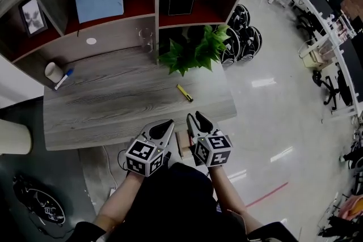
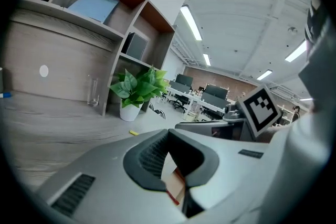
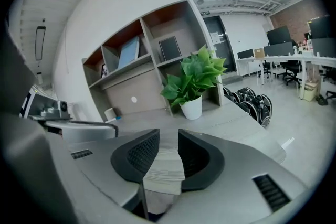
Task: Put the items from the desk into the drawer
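Grey wood grain is being shown across the bench (image 1: pixel 113 110) in the head view, where a yellow marker (image 1: pixel 184 93) is lying just beside the plant (image 1: pixel 195 51), not yet collected. The left tool (image 1: pixel 165 126) and the right tool (image 1: pixel 197 121) are being held side by side at the bench's near edge, above a pale wooden piece (image 1: pixel 184 145), probably the drawer, likely so that it can be opened first. In the left gripper view, the left tool's tips are being shown together with nothing gripped, the pale wood being glimpsed beneath. In the right gripper view, the right tool is being held narrowly parted and empty, the bench's edge lying beyond the gap.
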`<state>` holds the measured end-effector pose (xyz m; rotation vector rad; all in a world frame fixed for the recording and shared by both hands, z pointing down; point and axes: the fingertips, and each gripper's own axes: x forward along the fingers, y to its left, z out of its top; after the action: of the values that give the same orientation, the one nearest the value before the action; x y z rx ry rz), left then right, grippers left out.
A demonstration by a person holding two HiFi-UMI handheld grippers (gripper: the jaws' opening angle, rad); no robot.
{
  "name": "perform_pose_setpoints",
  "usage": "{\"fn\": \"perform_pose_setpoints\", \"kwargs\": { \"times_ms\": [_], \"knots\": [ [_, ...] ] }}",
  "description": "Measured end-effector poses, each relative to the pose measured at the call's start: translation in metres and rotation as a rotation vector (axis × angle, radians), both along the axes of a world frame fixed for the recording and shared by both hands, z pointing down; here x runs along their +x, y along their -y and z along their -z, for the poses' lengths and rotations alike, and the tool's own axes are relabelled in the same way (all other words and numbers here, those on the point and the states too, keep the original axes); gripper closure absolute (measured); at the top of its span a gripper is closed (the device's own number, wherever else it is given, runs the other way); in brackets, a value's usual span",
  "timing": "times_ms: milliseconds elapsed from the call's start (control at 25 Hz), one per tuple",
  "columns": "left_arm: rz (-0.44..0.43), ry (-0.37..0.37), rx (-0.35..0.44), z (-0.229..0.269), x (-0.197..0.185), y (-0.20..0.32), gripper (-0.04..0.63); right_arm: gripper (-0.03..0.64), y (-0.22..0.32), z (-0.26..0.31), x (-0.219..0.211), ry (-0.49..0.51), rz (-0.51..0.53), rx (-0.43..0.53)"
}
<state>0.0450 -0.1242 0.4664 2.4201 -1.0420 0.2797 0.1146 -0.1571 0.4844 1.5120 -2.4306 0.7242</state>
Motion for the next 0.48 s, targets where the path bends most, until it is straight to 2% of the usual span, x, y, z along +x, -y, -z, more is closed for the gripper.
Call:
{"fn": "perform_pose_setpoints", "kwargs": {
  "times_ms": [480],
  "knots": [
    [-0.053,0.01,-0.033,-0.015,-0.013,0.031,0.578,0.509,0.078,-0.067,-0.005,-0.275,0.201,-0.147]
  ]
}}
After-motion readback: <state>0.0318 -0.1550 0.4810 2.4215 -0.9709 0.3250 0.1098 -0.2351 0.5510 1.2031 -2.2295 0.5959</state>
